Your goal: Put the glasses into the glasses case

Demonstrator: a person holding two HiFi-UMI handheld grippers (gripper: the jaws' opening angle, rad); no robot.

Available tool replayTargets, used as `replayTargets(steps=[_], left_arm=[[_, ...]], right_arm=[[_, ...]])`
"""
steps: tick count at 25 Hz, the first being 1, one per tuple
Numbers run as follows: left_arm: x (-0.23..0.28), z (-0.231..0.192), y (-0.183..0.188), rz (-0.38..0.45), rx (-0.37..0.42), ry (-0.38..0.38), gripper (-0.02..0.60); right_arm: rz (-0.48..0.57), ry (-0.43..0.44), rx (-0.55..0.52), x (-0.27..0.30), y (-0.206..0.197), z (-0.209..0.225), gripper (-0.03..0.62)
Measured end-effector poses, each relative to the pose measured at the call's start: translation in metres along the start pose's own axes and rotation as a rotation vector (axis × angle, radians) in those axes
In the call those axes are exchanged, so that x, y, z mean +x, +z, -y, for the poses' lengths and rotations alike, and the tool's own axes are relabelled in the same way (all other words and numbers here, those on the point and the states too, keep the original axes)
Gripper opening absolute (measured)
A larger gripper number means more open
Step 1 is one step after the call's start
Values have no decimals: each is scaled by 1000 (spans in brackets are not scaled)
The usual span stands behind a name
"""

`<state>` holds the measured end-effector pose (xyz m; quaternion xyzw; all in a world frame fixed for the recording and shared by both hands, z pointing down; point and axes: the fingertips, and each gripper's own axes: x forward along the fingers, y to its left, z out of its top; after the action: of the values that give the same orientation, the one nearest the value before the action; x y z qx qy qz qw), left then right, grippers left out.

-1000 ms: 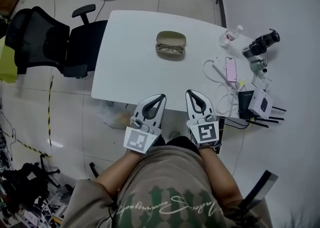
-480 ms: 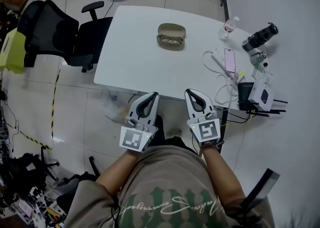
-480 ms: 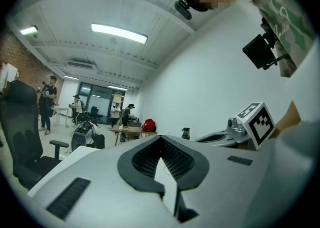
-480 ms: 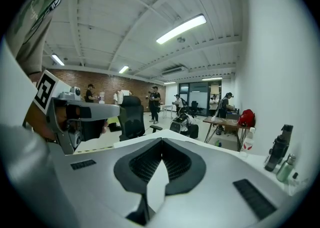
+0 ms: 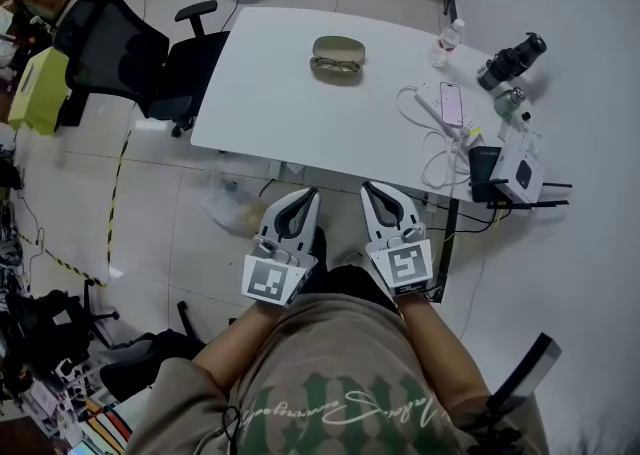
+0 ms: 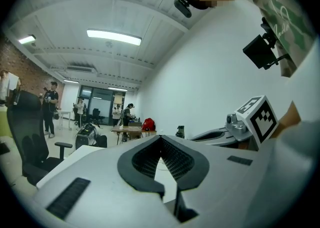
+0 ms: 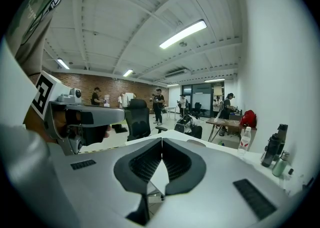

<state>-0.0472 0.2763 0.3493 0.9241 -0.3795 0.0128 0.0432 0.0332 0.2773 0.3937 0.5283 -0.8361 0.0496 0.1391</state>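
Fingertips [image 6: 145,159] of the left gripper [image 5: 306,195] and right gripper [image 5: 370,189] met on nothing, while far ahead of them thin dark-framed glasses [image 5: 337,65] lay at the olive oval case [image 5: 338,44] (inside or just beside, unclear), so any reach wanted gentleness.

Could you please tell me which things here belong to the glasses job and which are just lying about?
For the job: glasses, glasses case, left gripper, right gripper.
Lying about: phone, water bottle, camera, office chair.
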Motion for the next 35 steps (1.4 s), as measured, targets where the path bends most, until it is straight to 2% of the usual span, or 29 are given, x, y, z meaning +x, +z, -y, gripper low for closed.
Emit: replayTargets(steps=[5,7,11,15,19,22,30,35], left_arm=[[-13,29,-5,-4,28,-67,5],[-14,29,-1,2,24,-81,5],[-8,21,7,11,-29,-68,5],[-5,22,10,6,-73,-95,5],[-4,23,11,-3,-71,-124,5],[-8,26,9,14,-39,-144,5],[-10,13,19,35,-31,-93,5],[-13,8,15,8,-50,-74,5]], right_arm=[[-30,-6,11,-18,-9,-7,12],[-11,-30,16,-22,-1,-7,12],[24,-70,7,-26,11,-5,12],[39,-86,23,-26,21,-8,12],[51,-80,6,-23,31,-12,12],[58,-72,-4,-23,35,-15,12],[94,-70,-23,-15,47,-15,12],[116,-90,-63,-16,53,-19,12]])
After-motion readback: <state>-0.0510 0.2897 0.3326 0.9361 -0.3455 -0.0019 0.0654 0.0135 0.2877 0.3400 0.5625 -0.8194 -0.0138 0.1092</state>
